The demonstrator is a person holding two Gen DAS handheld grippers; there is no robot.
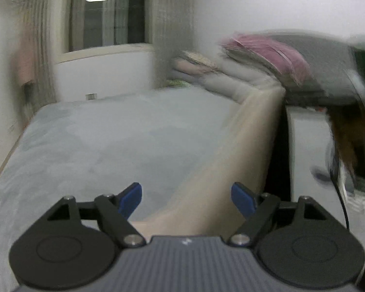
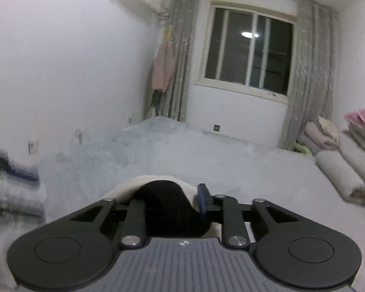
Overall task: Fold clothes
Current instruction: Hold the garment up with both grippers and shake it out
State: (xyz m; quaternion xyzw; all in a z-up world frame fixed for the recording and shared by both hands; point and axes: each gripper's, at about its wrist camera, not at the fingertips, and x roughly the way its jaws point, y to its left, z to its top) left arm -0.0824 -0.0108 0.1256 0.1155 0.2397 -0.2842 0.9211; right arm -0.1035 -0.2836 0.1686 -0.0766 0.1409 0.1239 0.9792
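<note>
A cream garment stretches as a long band from just under my left gripper up to the right, above the grey-blue bed. The left gripper's blue fingertips stand wide apart, one on each side of the band, and neither pinches it. In the right wrist view, a bunch of the same cream garment with a dark inner fold bulges out of my right gripper, which is shut on it. Only the right blue fingertip shows; the cloth hides the other.
Folded blankets with a pink one on top are stacked along the bed's right side. Another folded pile sits at the left edge. A window with grey curtains faces the bed. A person's hair and a blurred grey shape fill the upper right.
</note>
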